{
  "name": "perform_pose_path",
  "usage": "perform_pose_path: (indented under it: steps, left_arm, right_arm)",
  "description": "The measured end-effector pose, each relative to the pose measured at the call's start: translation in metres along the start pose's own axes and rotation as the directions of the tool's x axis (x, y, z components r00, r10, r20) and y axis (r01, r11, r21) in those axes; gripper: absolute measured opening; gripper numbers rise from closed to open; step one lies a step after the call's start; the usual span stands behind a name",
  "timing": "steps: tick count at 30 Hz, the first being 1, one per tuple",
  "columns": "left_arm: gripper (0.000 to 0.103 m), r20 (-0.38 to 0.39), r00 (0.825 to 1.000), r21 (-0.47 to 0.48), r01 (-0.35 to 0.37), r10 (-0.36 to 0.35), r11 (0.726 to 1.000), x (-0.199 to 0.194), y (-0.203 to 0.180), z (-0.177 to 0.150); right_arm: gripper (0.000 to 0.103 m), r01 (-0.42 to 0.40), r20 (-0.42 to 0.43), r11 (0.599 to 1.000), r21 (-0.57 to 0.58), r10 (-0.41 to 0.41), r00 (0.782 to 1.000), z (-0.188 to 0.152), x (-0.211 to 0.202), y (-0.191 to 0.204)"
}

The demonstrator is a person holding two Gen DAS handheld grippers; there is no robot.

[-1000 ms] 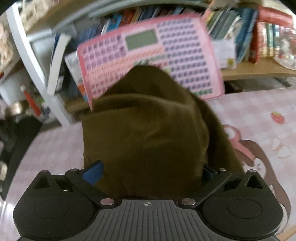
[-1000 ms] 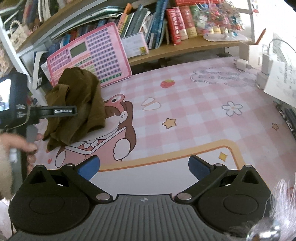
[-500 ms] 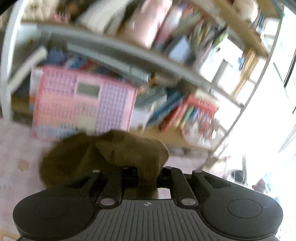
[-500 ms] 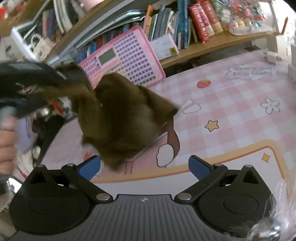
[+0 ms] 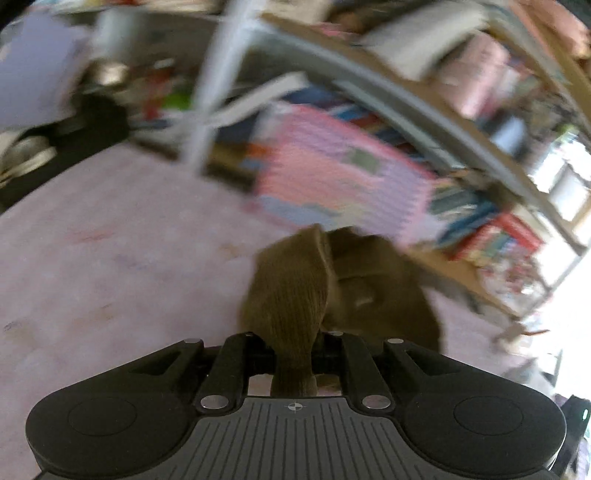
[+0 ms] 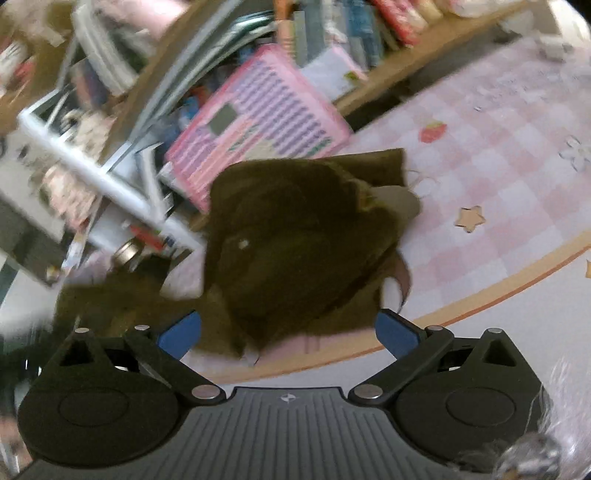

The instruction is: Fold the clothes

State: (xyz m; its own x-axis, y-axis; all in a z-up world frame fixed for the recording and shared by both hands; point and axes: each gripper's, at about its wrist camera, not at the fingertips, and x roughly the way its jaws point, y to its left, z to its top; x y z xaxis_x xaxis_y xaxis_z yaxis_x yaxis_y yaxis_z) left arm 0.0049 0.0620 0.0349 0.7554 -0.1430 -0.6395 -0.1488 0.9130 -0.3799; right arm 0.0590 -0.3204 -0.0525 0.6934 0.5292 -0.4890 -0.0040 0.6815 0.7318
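Observation:
An olive-brown garment is pinched in my left gripper, whose jaws are closed on a fold of it; the rest hangs forward above the pink mat. In the right wrist view the same garment hangs bunched in the air just in front of my right gripper. The right gripper is open, its blue pads spread wide on either side of the cloth's lower edge, not touching it that I can see. Both views are motion-blurred.
A pink checked mat with cartoon prints covers the table. A pink toy keyboard leans against the bookshelf at the back. A white shelf frame and clutter stand at the left.
The left gripper closed on the garment, lifted it off the mat and swung it toward the right gripper. The garment now hangs directly before the open right gripper.

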Motion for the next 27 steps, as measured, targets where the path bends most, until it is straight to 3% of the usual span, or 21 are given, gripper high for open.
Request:
perform_pose_path:
  steps: [4, 9, 12, 15, 22, 25, 27]
  left_arm:
    - [0.011, -0.042, 0.995, -0.044, -0.087, 0.085, 0.995, -0.018, 0.034, -0.018]
    - [0.011, -0.065, 0.984, -0.087, -0.172, 0.167, 0.981, -0.023, 0.051, -0.031]
    - [0.011, -0.075, 0.979, -0.088, -0.195, 0.189, 0.977, -0.023, 0.055, -0.032]
    - [0.011, -0.086, 0.974, -0.096, -0.220, 0.212, 0.971, -0.023, 0.062, -0.035]
    - [0.011, -0.101, 0.966, -0.084, -0.245, 0.237, 0.966, -0.021, 0.068, -0.033]
    - [0.011, -0.106, 0.964, -0.074, -0.253, 0.245, 0.965, -0.019, 0.067, -0.031]
    - [0.011, -0.107, 0.962, -0.067, -0.260, 0.252, 0.963, -0.018, 0.067, -0.030]
  right_arm:
    - [0.087, 0.019, 0.005, 0.980, 0.199, -0.020, 1.000, 0.018, 0.019, -0.026]
    - [0.064, 0.039, 0.021, 0.925, 0.378, -0.051, 0.998, 0.034, 0.043, -0.044]
    - [0.063, 0.026, 0.046, 0.903, 0.428, -0.050, 0.998, 0.041, 0.052, -0.049]
    - [0.060, -0.023, 0.076, 0.848, 0.529, -0.021, 0.997, 0.044, 0.057, -0.061]
    - [0.057, -0.184, 0.133, 0.732, 0.656, 0.128, 0.983, 0.054, 0.070, -0.082]
    - [0.046, -0.176, 0.117, 0.748, 0.640, 0.131, 0.984, 0.062, 0.077, -0.080]
    - [0.032, -0.141, 0.089, 0.768, 0.624, 0.110, 0.990, 0.068, 0.082, -0.079]
